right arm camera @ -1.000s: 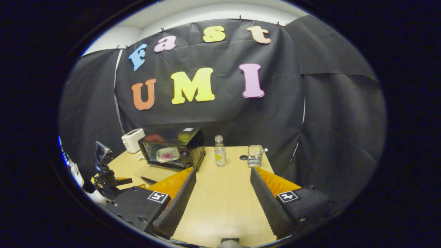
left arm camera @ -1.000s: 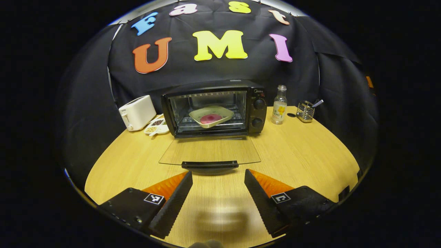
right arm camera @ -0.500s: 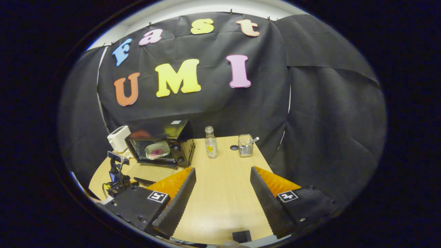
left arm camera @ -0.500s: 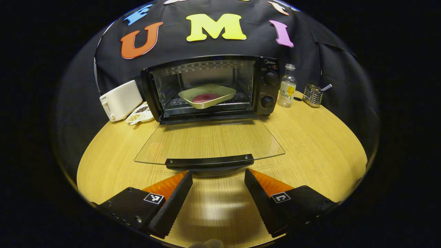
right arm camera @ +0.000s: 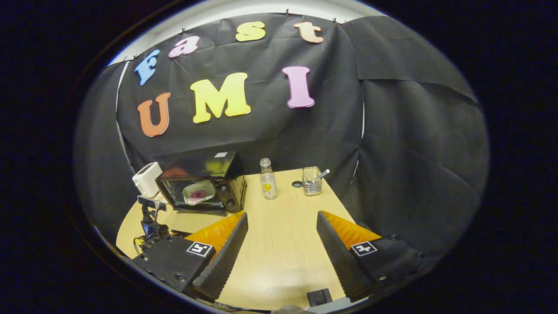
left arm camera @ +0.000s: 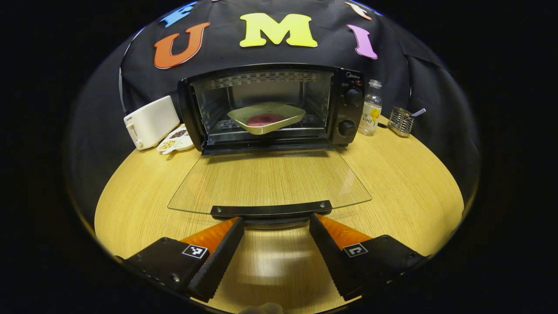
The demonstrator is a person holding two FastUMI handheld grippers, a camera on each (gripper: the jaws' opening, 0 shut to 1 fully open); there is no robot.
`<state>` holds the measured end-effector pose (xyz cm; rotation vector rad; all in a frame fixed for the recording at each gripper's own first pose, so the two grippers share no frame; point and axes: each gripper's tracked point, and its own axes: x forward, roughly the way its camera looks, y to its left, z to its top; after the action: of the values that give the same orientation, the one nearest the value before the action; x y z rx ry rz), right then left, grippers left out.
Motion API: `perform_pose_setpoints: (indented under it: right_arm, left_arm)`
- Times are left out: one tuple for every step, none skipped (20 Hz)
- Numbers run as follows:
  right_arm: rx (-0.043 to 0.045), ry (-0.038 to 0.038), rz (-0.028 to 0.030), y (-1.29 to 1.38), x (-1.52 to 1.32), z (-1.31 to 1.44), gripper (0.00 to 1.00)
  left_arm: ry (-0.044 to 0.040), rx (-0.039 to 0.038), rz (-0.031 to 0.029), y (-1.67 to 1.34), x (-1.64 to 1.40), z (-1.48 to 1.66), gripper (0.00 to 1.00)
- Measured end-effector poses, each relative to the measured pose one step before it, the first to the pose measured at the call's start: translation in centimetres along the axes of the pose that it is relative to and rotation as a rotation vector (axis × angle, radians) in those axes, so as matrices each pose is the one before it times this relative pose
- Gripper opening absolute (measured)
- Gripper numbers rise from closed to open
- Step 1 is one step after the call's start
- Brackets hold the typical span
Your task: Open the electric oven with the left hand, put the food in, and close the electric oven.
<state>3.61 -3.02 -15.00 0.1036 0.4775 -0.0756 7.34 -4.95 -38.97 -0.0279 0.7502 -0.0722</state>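
I cannot read any text with certainty. The electric oven (left arm camera: 344, 109) has a small brand mark above its knobs, the bottle (left arm camera: 370, 109) has a printed label, and the toaster (left arm camera: 150, 122) has a tiny mark. All are too small. Both jaws of my left gripper (left arm camera: 277, 222) carry a square code marker (left arm camera: 195, 250) without letters.

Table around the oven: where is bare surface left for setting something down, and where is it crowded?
Bare wood lies right of the open glass door, in front of the bottle and wire holder, and left of the door, in front of the toaster. Crowded: the back edge, where toaster, snack dish, oven, bottle and holder line up.
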Motion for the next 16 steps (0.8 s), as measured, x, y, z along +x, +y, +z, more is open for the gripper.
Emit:
perform_pose_setpoints:
  right_arm:
    - [0.00254, -0.00169, -0.00144, 0.086, -0.049, 0.069, 0.96]
    - [0.00120, -0.00131, -0.00136, 0.005, -0.019, 0.006, 1.00]
    - [0.00032, -0.00003, -0.00307, 0.006, -0.019, -0.023, 1.00]
    - [0.00069, -0.00080, -0.00160, -0.094, 0.003, -0.080, 1.00]
    - [0.00361, 0.00129, -0.00340, -0.091, 0.008, 0.028, 1.00]
    - [0.00801, 0.00042, -0.00111, -0.024, 0.047, -0.036, 1.00]
    - [0.00911, -0.00045, 0.00132, 0.027, -0.021, 0.077, 1.00]
    - [0.00612, -0.00247, -0.00057, 0.012, 0.043, 0.002, 1.00]
    - [0.00352, -0.00115, -0.00313, -0.011, 0.042, -0.020, 1.00]
    - [0.00489, -0.00309, 0.00071, -0.009, 0.052, 0.012, 1.00]
    - [0.00571, 0.00182, 0.00054, 0.094, -0.038, -0.032, 0.96]
    - [0.00937, 0.00170, 0.00373, 0.085, -0.052, -0.199, 1.00]
    - [0.00996, -0.00144, 0.00439, 0.194, -0.033, 0.018, 1.00]
    - [0.00663, -0.00204, 0.00075, -0.021, 0.067, -0.031, 1.00]
    - [0.00492, -0.00484, -0.00082, -0.006, -0.018, 0.074, 1.00]
    - [0.00480, -0.00392, -0.00315, -0.127, -0.061, -0.080, 1.00]
  left_arm:
    - [-0.00267, -0.00392, -0.00105, -0.001, -0.067, 0.228, 0.97]
    - [0.00175, -0.00412, -0.00161, -0.048, -0.154, 0.027, 0.97]
    - [-0.00182, -0.00276, -0.00269, -0.064, -0.132, 0.188, 0.97]
    - [-0.00414, 0.00064, -0.00243, 0.154, -0.137, 0.178, 0.97]
    - [-0.00345, 0.00027, -0.00140, -0.038, -0.151, 0.278, 0.97]
    - [-0.00625, 0.00120, -0.00046, 0.103, -0.217, 0.370, 0.97]
    - [-0.00810, -0.00046, 0.00002, -0.049, -0.390, 0.510, 0.97]
    - [-0.01194, 0.00031, -0.00009, -0.004, -0.292, 0.641, 0.97]
    - [-0.01539, -0.00266, -0.00105, 0.090, -0.190, 0.730, 0.97]
    - [-0.01173, -0.00322, -0.00268, -0.039, -0.215, 0.700, 0.97]
    - [-0.01488, 0.00073, -0.00388, 0.104, -0.225, 0.674, 0.97]
    - [-0.00839, 0.00675, 0.00101, 0.234, -0.108, 0.582, 0.97]
    - [-0.00989, 0.00789, 0.00350, 0.262, -0.084, 0.599, 0.96]
    - [-0.01112, 0.00487, 0.00154, 0.063, -0.151, 0.719, 0.97]
    - [-0.01450, 0.00278, -0.00078, 0.042, -0.044, 0.718, 0.97]
    - [-0.01206, 0.00847, 0.00112, 0.140, -0.008, 0.765, 0.97]
